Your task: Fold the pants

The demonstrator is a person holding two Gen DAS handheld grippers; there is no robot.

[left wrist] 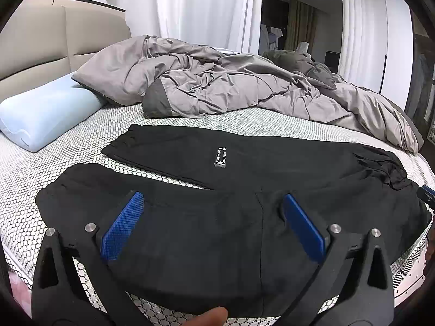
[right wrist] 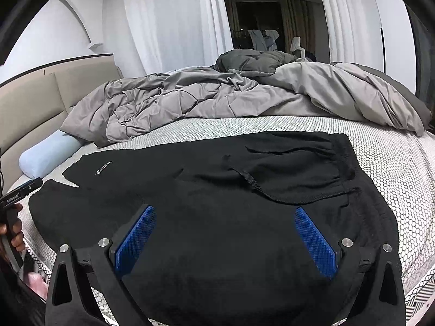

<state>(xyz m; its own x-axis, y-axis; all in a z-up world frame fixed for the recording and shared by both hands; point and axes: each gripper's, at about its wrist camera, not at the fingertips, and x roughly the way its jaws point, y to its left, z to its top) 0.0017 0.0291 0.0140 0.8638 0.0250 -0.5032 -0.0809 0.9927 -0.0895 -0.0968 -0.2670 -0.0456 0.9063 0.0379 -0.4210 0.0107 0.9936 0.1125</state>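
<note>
Black pants (left wrist: 244,168) lie spread flat on the bed, legs to the left, waistband to the right. In the right wrist view the pants (right wrist: 217,217) show their waistband and drawstring (right wrist: 255,187) on the right. A small label (left wrist: 220,157) sits on the far leg. My left gripper (left wrist: 213,203) is open, just above the near leg by the crotch. My right gripper (right wrist: 225,214) is open, above the hip area near the waistband. Neither holds cloth.
A crumpled grey duvet (left wrist: 217,87) fills the far half of the bed. A light blue pillow (left wrist: 46,114) lies at the left by the beige headboard (left wrist: 54,40). The patterned mattress (left wrist: 190,119) edge runs along the front. White curtains hang behind.
</note>
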